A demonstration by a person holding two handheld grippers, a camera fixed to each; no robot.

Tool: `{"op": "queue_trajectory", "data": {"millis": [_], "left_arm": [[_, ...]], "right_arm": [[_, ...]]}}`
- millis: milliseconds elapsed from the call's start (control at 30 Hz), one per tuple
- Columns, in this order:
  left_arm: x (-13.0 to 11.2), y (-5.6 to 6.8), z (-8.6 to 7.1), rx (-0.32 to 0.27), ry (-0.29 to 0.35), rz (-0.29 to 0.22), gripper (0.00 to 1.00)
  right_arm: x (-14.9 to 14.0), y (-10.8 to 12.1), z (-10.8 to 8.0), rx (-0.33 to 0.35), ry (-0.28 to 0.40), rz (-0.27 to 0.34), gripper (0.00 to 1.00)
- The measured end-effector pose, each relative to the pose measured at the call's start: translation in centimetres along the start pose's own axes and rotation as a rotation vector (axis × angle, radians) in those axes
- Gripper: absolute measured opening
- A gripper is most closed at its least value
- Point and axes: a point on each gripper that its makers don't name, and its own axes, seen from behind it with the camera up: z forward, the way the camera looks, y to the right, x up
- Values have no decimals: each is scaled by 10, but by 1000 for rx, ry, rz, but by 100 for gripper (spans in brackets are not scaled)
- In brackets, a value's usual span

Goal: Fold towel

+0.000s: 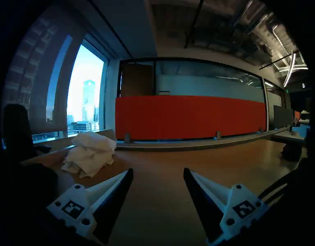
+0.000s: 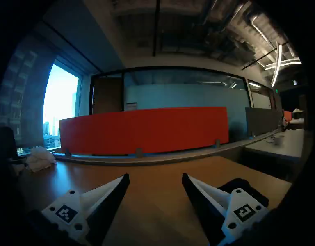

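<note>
Hovering over the wooden desk (image 1: 165, 201), the left gripper (image 1: 157, 171) and the right gripper (image 2: 155, 176) both gape wide, holding nothing. One towel (image 1: 90, 153) lies crumpled at the desk's far left, beside the window (image 1: 85, 102). Folding looks unstarted; the next move, I'd judge, is reaching over to spread it flat.

The white-and-black left tongs (image 1: 158, 170) are hovering level, spread wide; the matching right tongs (image 2: 155, 175) are gaping too, empty.

Both views low over desk (image 1: 157, 164), facing red partition (image 1: 190, 117); left gripper view nearer towel (image 1: 90, 153).
</note>
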Motion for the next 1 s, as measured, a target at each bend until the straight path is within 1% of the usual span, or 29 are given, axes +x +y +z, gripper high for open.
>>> {"op": "queue_trajectory", "data": {"millis": [167,300,467,767,1000], "left_arm": [[0,0,0,0,0,0,90],[0,1,0,0,0,0,90],[0,1,0,0,0,0,90],[0,1,0,0,0,0,90],[-1,1,-1,0,0,0,90]], "right_arm": [[-10,3,0,-5,2,-13,99],[-16,-1,-1,7,-1,-25,99],[-22,-4,0,20,-12,-33,99],[-35,-2,4,16,-37,-41,99],[-35,-3,2,21,-31,-58,99]]}}
